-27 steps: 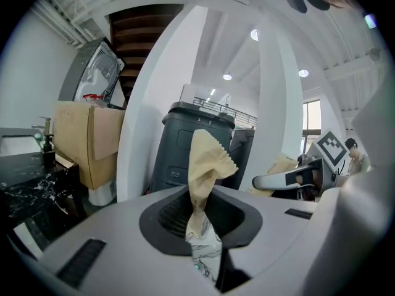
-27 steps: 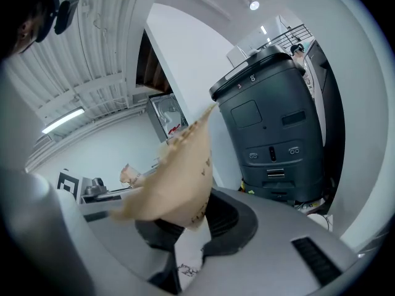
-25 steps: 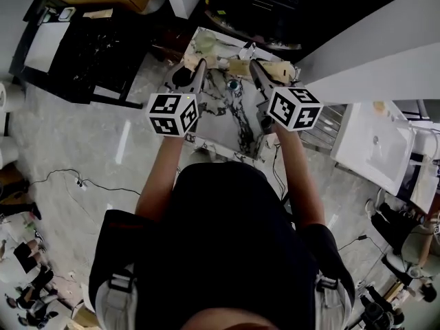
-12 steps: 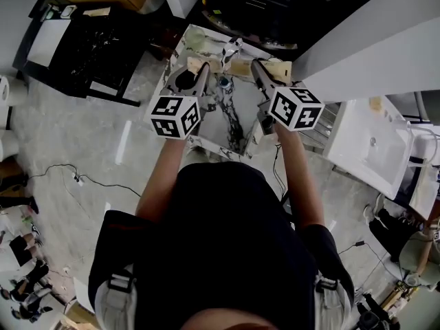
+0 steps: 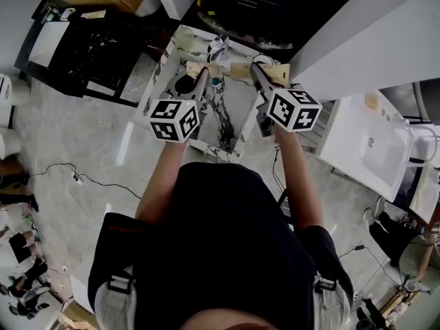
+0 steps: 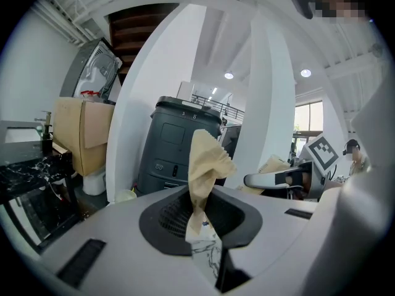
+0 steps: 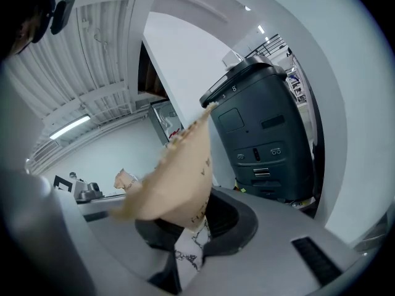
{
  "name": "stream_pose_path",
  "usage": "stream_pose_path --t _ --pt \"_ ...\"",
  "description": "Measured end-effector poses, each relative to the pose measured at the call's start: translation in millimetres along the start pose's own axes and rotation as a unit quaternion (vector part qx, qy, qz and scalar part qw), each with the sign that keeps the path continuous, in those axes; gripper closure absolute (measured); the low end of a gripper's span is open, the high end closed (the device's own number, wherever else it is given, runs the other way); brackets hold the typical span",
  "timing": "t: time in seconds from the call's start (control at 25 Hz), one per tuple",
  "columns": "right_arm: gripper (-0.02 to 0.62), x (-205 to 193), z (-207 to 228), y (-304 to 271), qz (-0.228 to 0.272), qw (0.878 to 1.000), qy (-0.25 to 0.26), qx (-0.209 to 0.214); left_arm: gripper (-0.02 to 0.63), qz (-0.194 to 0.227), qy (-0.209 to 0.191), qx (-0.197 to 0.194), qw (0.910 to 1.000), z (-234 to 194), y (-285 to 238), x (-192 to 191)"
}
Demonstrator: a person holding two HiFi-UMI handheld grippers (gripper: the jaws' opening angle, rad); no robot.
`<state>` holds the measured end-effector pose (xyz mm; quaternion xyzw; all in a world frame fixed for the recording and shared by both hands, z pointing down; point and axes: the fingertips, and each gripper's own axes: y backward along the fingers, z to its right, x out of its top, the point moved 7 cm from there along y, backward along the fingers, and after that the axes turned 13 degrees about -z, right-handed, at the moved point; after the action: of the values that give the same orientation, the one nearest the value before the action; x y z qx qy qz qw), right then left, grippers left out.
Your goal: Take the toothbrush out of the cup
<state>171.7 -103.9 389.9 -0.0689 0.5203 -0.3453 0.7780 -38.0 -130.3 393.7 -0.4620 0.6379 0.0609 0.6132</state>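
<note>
The toothbrush is too small for me to pick out. The cup looks to be the little teal round thing (image 5: 216, 82) on the marble-topped table (image 5: 230, 112), between the two grippers' tips and just on the near side of the tan paper they carry; neither set of jaws is on it. The left gripper (image 5: 203, 74) has its jaws pinched nearly together on one crumpled end of that paper (image 5: 237, 69). The right gripper (image 5: 255, 70) is clamped on the other end, so the paper stretches across the table's far side.

The table stands on a pale stone floor (image 5: 82, 143). Beyond it is a dark grey machine (image 6: 179, 147), to its right a white pillar (image 5: 364, 40) and a white washbasin (image 5: 371, 143), to its left a black table (image 5: 89, 47). On the marble table's left part sits a dark round object (image 5: 182, 84), and at its far edge something silvery (image 5: 218, 47).
</note>
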Motion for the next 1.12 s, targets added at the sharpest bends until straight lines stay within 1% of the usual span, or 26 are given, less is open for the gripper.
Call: stream_pose_path --t 0.28,0.52,0.76,1.12 --pt "0.528 -5 11 7 0.006 1.0 -0.014 -0.003 0.542 -0.005 -0.009 -0.012 0.9999 13 -9 3" --pt "0.528 -7 9 8 0.008 1.0 -0.021 -0.011 0.543 -0.009 -0.006 -0.021 0.9997 9 -5 2" --pt "0.528 -14 -7 2 0.01 0.999 -0.025 -0.018 0.543 -0.006 -0.008 -0.025 0.9996 -5 11 -2" --pt "0.528 -17 -47 -10 0.018 0.999 -0.024 -0.029 0.543 0.01 -0.002 -0.036 0.9993 -35 49 -5"
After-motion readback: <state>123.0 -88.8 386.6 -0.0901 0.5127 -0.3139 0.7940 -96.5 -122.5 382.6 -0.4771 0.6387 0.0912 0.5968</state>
